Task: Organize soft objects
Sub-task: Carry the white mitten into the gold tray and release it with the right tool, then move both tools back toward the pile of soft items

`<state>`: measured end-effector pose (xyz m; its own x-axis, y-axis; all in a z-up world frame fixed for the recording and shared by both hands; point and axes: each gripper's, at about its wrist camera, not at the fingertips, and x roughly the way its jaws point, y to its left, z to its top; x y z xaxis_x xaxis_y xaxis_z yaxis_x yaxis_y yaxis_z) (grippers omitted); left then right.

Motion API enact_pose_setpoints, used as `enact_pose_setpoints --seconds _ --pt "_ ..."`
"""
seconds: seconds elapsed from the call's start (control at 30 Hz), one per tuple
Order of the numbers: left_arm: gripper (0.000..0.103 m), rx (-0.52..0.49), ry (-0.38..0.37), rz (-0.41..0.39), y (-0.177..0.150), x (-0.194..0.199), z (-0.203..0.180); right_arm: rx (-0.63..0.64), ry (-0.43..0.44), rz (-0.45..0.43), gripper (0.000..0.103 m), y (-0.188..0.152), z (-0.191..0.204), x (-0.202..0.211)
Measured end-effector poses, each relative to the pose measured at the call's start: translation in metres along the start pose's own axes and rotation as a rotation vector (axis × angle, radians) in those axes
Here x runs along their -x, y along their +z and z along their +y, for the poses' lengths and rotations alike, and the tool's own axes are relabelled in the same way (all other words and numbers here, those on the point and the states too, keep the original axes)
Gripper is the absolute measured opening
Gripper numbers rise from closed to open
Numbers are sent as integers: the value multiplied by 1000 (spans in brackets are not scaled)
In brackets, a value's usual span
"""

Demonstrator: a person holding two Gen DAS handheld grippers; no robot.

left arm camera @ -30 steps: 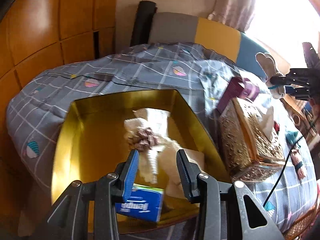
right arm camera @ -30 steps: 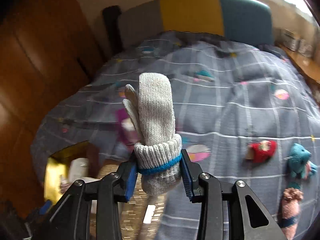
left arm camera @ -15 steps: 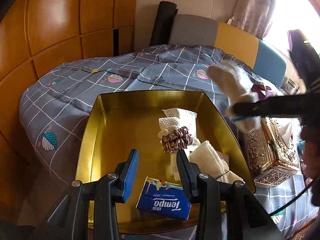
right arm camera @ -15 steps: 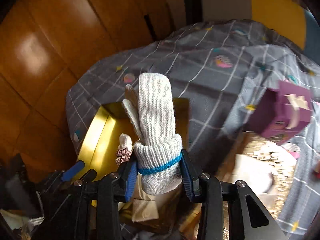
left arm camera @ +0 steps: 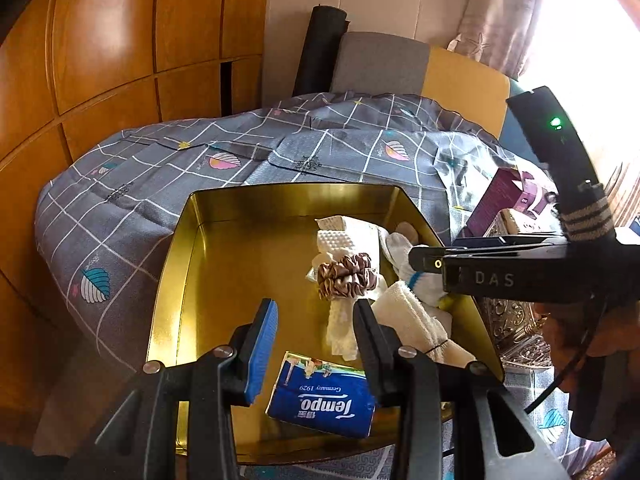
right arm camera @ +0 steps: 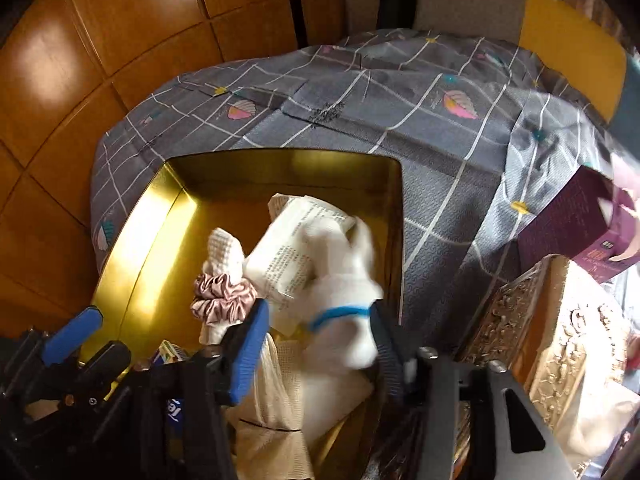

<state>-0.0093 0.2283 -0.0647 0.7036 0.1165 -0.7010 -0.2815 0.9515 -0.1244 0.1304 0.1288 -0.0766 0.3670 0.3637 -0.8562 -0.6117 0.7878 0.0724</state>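
Now, step: you're dropping the white mitten (right arm camera: 344,280) into the gold tin (left arm camera: 192,264).
Right hand-held gripper (right arm camera: 320,344): jaws apart, mitten blurred between them, over the tin's right side.
Left hand-held gripper (left arm camera: 314,328): apart, empty, above the tissue pack (left arm camera: 320,400).
Next: lift clear.
Room: tin's left half bare; ornate box (right arm camera: 532,332) close by on the right.

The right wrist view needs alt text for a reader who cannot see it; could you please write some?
The right tool, jaws spread, has a blurred white mitten with a blue cuff stripe between its fingers above a gold tray on a grey checked bedspread. The tray also holds a pink scrunchie and white cloths.
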Motion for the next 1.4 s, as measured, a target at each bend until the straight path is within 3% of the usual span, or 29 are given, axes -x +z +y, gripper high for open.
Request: enact_pose_setpoints --seconds 0.13,0.4,0.53,0.77,1.1,1.4 --pt "39 -3 -3 -2 -1 2 -3 23 -28 -46 57 -5 2 13" --pt "39 -17 -7 -12 -2 7 -9 55 -123 -213 86 -21 7 48" --pt "39 -26 -7 -20 -2 9 -11 33 -174 -290 89 -29 3 68" --pt "39 -45 -14 -25 -2 12 -17 1 -138 -319 93 -43 -12 94" --pt "39 -89 -22 -27 -2 15 -30 -104 -208 -404 103 -77 -70 143" --pt "39 -169 -51 -46 -1 24 -55 -234 -301 -381 103 -109 -143 167"
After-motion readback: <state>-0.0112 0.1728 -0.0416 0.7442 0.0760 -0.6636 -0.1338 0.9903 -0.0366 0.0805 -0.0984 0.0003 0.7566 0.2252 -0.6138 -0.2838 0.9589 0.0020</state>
